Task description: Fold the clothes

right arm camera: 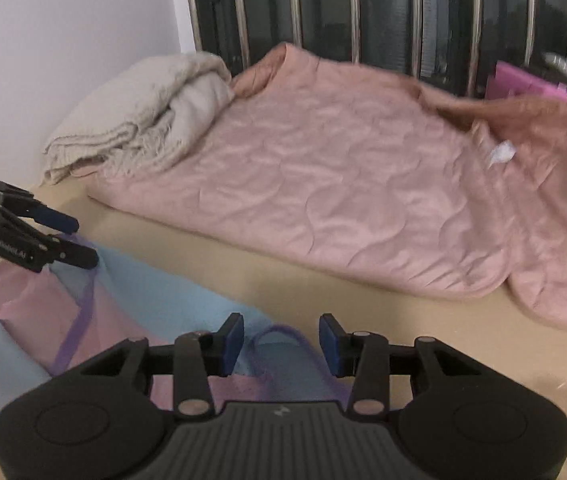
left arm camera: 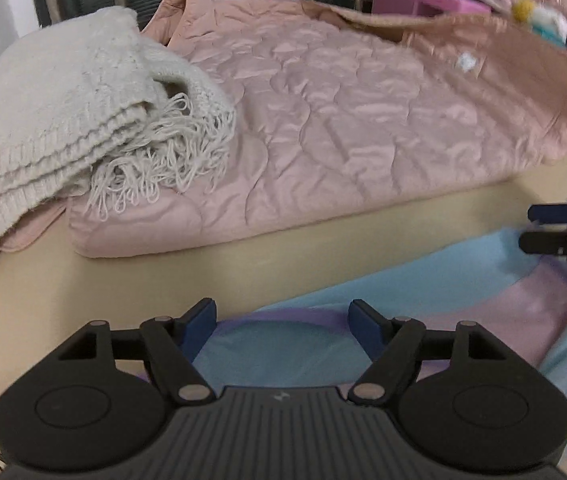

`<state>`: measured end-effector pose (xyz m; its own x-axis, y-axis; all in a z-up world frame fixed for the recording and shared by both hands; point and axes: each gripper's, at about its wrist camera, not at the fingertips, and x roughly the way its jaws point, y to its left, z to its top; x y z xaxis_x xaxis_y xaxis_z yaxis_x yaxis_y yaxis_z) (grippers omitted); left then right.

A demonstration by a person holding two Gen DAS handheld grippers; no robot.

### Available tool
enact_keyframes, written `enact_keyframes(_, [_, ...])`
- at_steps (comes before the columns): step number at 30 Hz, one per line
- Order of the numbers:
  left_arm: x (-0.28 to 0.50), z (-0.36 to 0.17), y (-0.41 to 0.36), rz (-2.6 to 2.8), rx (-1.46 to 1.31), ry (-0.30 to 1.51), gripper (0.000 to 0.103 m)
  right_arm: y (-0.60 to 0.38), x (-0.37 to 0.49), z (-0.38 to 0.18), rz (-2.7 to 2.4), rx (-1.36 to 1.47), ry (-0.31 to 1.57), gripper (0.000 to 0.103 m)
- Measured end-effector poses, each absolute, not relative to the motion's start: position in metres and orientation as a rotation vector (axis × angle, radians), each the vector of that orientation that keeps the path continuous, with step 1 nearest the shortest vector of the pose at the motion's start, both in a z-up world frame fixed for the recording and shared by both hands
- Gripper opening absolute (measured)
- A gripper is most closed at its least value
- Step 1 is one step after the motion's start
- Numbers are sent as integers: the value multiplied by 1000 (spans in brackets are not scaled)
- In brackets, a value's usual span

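Both grippers, left (left arm camera: 282, 330) and right (right arm camera: 281, 344), hover unclenched and empty over the pastel garment (right arm camera: 135, 292) lying just beneath their fingertips; judging by this, a fold stage is between grips, and next needs fresh edge grasps

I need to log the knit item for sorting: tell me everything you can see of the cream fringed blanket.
The cream fringed blanket is a chunky knit, wool-like as it looks, folded into several thick layers with ribbed edges showing. A looped, tangled fringe hangs from its open end. It lies at the far left of the beige surface, near the white wall, its fringed end resting on the pink quilted cover. No gripper touches it.
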<state>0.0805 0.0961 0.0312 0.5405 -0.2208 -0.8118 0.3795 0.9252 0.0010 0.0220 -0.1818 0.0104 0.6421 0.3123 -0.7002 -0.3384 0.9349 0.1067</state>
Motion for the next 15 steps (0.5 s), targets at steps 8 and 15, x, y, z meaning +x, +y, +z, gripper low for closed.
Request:
enact_keyframes(8, [78, 33, 97, -378, 180, 900, 9, -181, 12, 11, 378, -9, 741, 4])
enact_keyframes(15, [38, 51, 92, -374, 236, 780, 5, -187, -30, 37, 401, -34, 611, 4])
